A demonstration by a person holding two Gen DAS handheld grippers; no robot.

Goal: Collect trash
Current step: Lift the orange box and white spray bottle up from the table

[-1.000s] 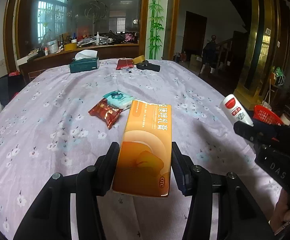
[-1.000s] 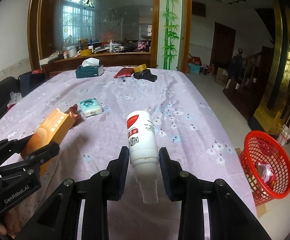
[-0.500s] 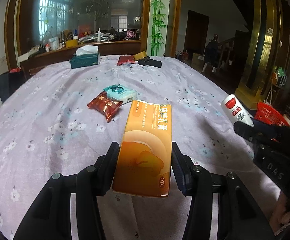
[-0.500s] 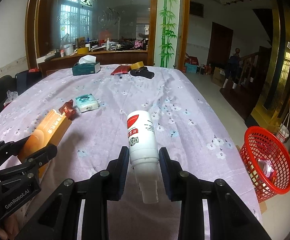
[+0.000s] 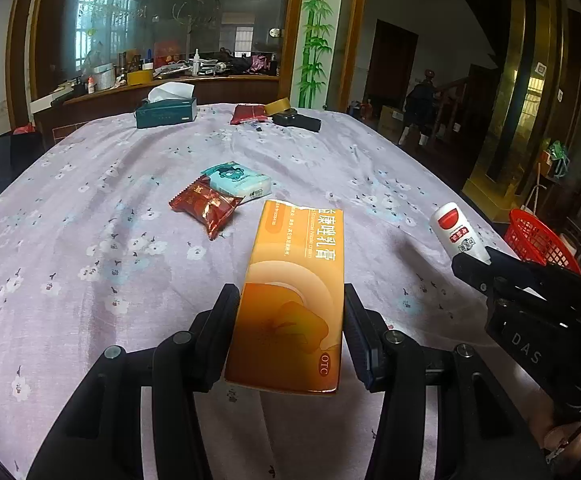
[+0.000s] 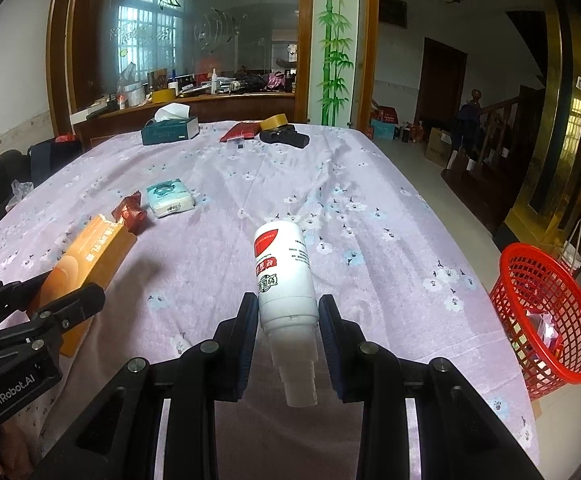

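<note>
Tongs on the left (image 5: 290, 320) clamp an orange carton (image 5: 294, 296); right tongs (image 6: 288, 320) pinch a white bottle (image 6: 284, 280), both above the tabletop (image 6: 370, 240). Ahead lie a red wrapper (image 5: 204, 204) and tissue pack (image 5: 238, 182). Right of the right tongs stands a red basket (image 6: 546, 312).

red basket (image 5: 538, 240) half hidden, contents (image 6: 546, 328) unclear
</note>
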